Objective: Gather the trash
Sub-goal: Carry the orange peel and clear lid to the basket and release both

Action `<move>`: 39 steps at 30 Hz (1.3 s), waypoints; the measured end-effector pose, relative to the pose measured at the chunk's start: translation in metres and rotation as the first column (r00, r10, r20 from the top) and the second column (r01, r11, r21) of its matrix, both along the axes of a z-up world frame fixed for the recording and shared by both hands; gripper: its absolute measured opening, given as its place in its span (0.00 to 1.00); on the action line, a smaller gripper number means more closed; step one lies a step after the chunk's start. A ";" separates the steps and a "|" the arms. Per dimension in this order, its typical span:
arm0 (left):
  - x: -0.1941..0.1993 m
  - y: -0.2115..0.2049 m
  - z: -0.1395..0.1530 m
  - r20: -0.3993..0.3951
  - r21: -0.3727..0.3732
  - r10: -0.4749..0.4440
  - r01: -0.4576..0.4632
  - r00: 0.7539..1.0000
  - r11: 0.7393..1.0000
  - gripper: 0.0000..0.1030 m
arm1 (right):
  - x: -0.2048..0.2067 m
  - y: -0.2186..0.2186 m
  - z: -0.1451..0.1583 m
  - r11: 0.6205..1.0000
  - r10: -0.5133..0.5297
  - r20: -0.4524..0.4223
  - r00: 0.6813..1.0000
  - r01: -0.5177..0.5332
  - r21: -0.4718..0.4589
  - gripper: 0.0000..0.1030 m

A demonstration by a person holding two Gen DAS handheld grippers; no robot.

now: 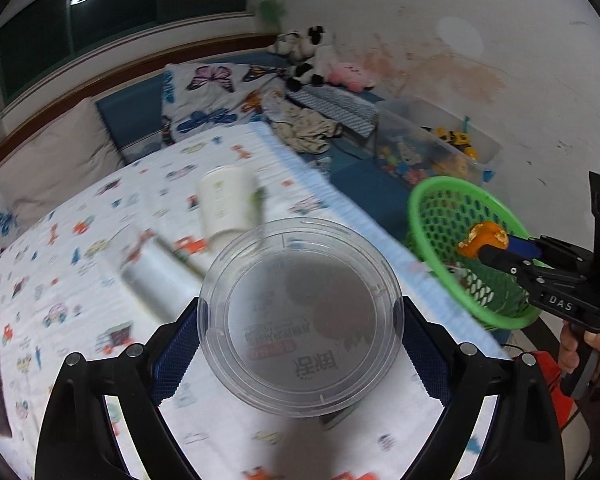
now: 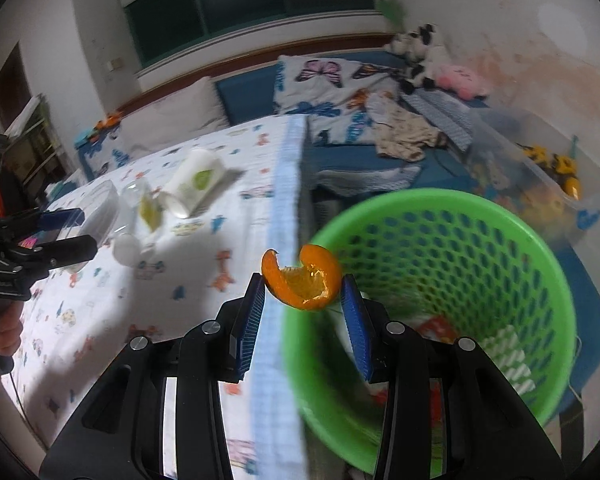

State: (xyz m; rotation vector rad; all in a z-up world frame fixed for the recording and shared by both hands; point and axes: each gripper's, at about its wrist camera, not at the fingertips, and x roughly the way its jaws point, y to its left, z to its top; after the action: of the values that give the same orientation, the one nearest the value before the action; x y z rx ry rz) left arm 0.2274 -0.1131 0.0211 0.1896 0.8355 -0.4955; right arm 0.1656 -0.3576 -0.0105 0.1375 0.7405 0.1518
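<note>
My left gripper (image 1: 300, 332) is shut on a clear round plastic lid (image 1: 300, 316) and holds it above the patterned bed sheet (image 1: 80, 280). My right gripper (image 2: 304, 296) is shut on a curled orange peel (image 2: 300, 280) at the near rim of a green mesh basket (image 2: 440, 288). The basket holds some wrappers and paper. In the left wrist view the right gripper (image 1: 496, 250) with the peel (image 1: 482, 238) is at the basket (image 1: 460, 248). A white paper cup (image 1: 228, 204) and a clear plastic wrapper (image 1: 156, 276) lie on the sheet.
The cup (image 2: 196, 184), a small white ball (image 2: 126, 250) and a clear container (image 2: 96, 208) lie on the sheet. A clear bin of toys (image 1: 432, 144), stuffed animals (image 1: 312, 56), clothes and pillows sit beyond. The bed edge runs beside the basket.
</note>
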 end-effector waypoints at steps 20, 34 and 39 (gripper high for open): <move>-0.001 -0.124 -0.005 -0.047 -0.018 -0.160 0.160 0.986 0.987 0.88 | -0.043 -0.075 -0.006 0.985 -0.174 0.007 0.985 0.174 0.013 0.54; -0.015 -0.172 -0.026 -0.110 -0.011 -0.215 0.216 0.970 0.976 0.88 | -0.075 -0.099 0.002 0.970 -0.243 0.040 0.969 0.242 0.027 0.61; -0.021 -0.186 -0.030 -0.121 -0.011 -0.238 0.238 0.964 0.971 0.88 | -0.084 -0.103 0.006 0.966 -0.257 0.052 0.965 0.255 0.037 0.61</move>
State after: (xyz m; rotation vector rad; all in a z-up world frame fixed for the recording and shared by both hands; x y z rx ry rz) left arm 0.2064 -0.2991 -0.0085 0.2675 0.9377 -0.7369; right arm 0.0819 -0.4608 -0.0049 0.2552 0.6575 -0.0796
